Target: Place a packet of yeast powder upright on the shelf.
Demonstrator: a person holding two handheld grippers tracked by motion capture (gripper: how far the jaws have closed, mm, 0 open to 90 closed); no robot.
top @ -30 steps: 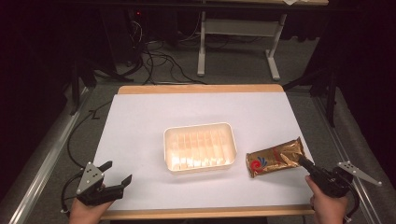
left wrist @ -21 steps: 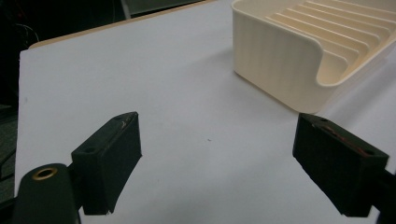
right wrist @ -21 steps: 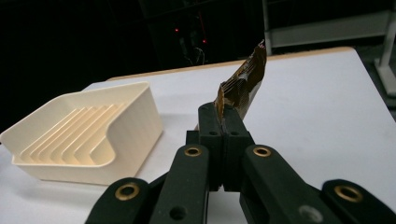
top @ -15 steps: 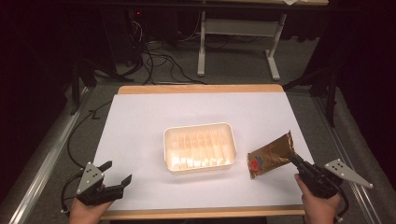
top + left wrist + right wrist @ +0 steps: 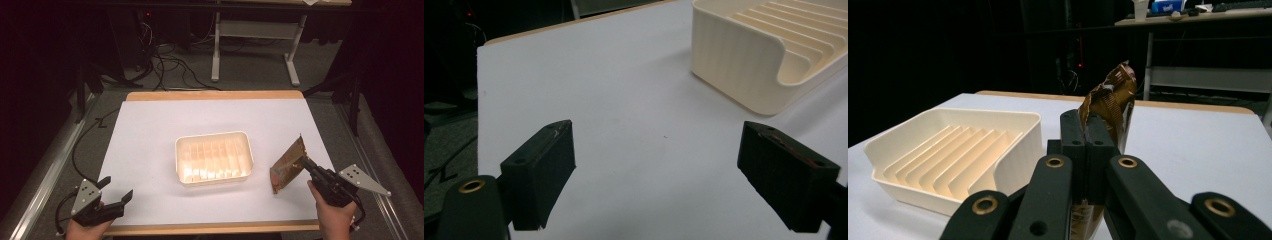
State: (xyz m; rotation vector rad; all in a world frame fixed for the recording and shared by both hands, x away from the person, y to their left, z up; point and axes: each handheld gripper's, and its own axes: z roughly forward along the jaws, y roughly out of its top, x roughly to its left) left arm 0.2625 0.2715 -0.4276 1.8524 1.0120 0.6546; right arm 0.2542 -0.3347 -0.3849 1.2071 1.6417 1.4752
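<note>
high view has the white table (image 5: 150, 150) bearing a cream tray (image 5: 214, 158), right of the tray a brown packet (image 5: 286, 165) pinched at one edge by the clamped right gripper (image 5: 303, 162), so it may slip; left gripper (image 5: 116, 192) gapes empty.

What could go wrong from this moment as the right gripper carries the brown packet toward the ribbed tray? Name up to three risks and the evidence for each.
1. The right gripper pinches the brown packet only at one edge, so the crinkled foil might slip free or swing.
2. The dangling packet could catch the ribbed tray on its near wall and shove the light tray.
3. The left gripper is open, away from the tray, so nothing steadies it.
</note>
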